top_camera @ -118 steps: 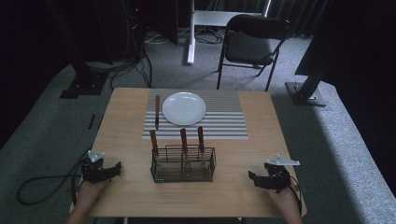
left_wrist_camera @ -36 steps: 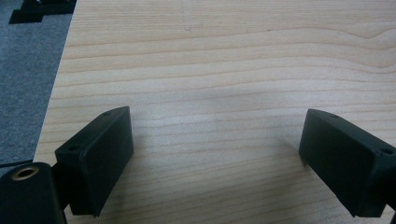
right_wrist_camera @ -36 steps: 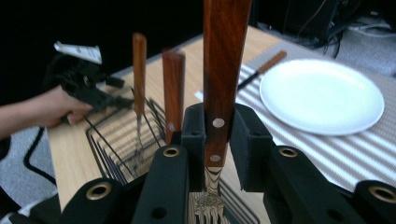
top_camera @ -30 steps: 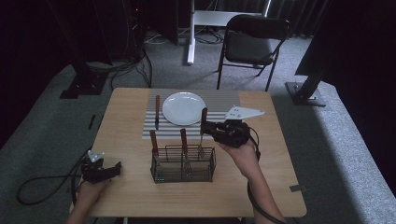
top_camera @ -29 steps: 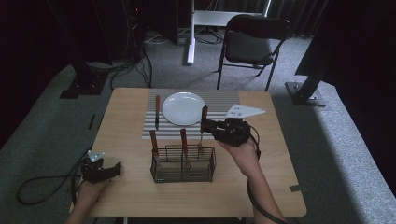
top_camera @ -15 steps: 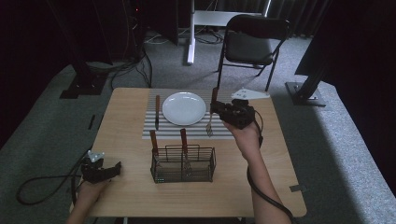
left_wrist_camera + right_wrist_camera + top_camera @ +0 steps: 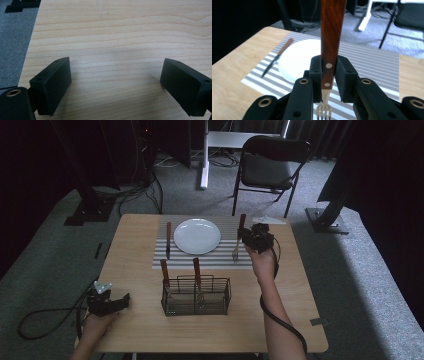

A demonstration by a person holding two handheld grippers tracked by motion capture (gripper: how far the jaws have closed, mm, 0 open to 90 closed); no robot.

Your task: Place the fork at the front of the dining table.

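My right gripper [image 7: 249, 238] [image 7: 328, 72] is shut on a wooden-handled fork [image 7: 238, 238] [image 7: 331, 37], held upright with its tines down over the striped placemat [image 7: 250, 260] [image 7: 372, 60], to the right of the white plate [image 7: 196, 235] [image 7: 297, 57]. A wooden-handled knife [image 7: 168, 239] [image 7: 277, 57] lies on the mat left of the plate. Two more wooden handles [image 7: 196, 269] stand in the wire basket [image 7: 220, 296]. My left gripper [image 7: 116, 302] [image 7: 115, 82] rests open on the table's near left corner with nothing between its jaws.
A black folding chair [image 7: 270, 167] stands beyond the far edge of the wooden table [image 7: 135, 265]. A white scrap [image 7: 267, 220] lies at the mat's far right corner. Cables [image 7: 45, 317] trail on the grey carpet at the left.
My right gripper came from the near right corner, took a fork out of the basket and carried it up and away to the right of the plate. The left gripper has stayed put.
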